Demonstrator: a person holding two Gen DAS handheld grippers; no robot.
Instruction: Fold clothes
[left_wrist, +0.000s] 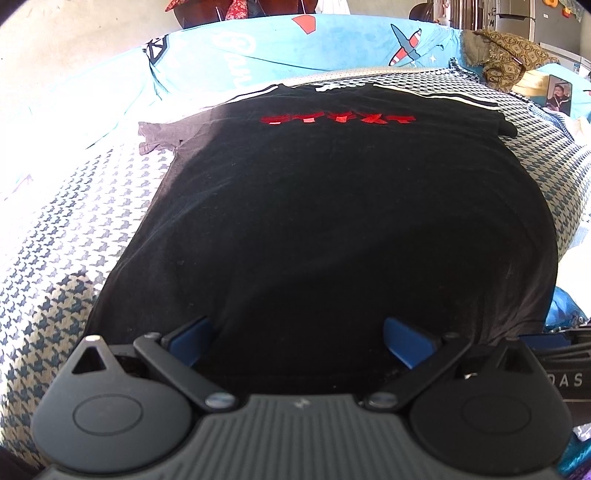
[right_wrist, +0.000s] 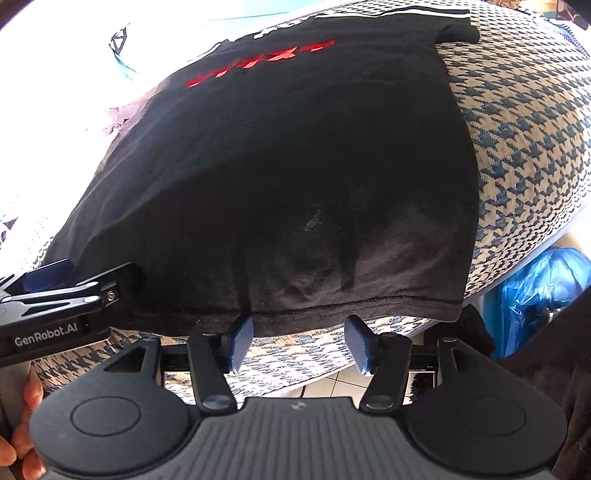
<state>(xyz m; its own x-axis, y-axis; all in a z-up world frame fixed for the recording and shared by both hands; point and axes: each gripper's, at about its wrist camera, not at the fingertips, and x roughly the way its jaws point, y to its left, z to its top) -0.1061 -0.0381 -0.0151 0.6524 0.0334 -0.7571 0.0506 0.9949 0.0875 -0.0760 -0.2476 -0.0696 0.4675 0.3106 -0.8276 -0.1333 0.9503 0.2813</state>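
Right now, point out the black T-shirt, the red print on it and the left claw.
black T-shirt (left_wrist: 332, 221), left wrist view, middle of the body fabric.
red print (left_wrist: 338, 119), left wrist view, centre of the lettering.
left claw (left_wrist: 297, 338), left wrist view, midway between its blue fingertips.

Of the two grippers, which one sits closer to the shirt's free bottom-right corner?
The right gripper, open just below the hem of the black T-shirt near that corner. The left gripper is at the hem's opposite end.
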